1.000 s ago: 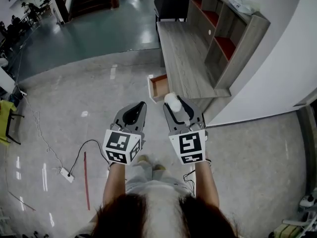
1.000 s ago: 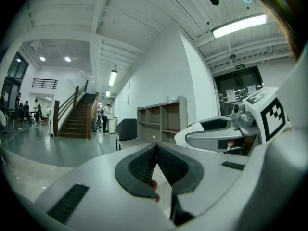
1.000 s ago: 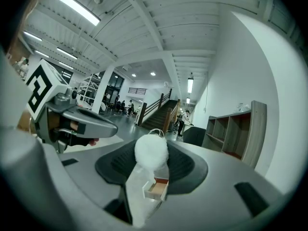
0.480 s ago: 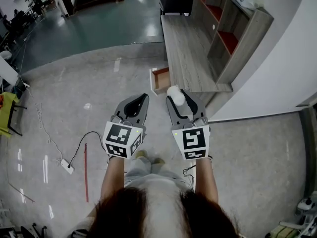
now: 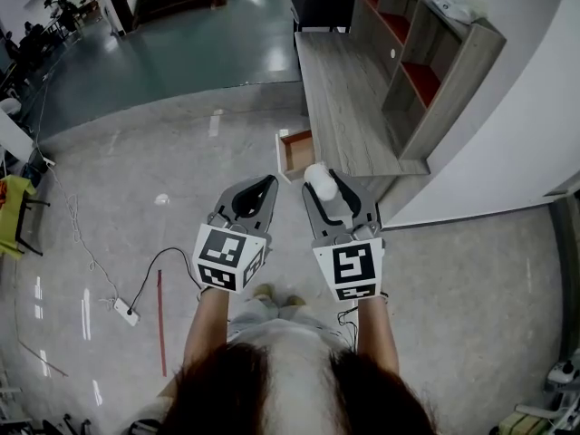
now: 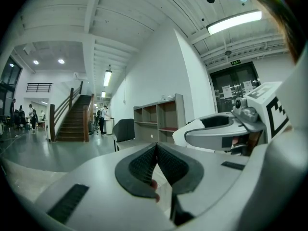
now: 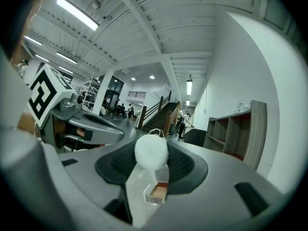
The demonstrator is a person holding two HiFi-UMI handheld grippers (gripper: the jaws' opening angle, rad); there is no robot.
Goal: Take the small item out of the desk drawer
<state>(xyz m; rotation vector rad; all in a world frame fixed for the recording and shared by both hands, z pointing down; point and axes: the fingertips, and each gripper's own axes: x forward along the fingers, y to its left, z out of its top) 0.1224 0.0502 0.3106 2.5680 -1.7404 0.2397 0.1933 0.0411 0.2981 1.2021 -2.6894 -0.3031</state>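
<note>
— Where's the small item, going by the desk (image 5: 337, 98)?

— Out of the desk's drawer (image 5: 295, 152). It's a fluffy white ball (image 5: 318, 184), held in the air just short of the desk's near end, on the person's side of the open drawer, which juts from the desk's left edge.

— What holds it?

— The right gripper (image 7: 152, 147). Its jaws are clamped on the ball at their very tips, so the ball bulges out above and in front of the dark pads (a thin white loop of thread pokes from its top). Looking down between those jaws, you can see the drawer's wooden inside below the ball, farther off.

— And the other one?

— The left gripper (image 6: 156, 146) has its jaws pressed together with nothing between them. It hangs level with the right one, farther left of the desk's near end, over bare floor; the two sit side by side without touching.

— Anything else by the desk?

— A shelf unit (image 5: 426, 62) with red-lined compartments stands on the desk's right side, and a dark chair (image 5: 322, 3) sits at its far end. Well left of the desk, a power strip (image 5: 120, 312) lies on the floor with its cable.
</note>
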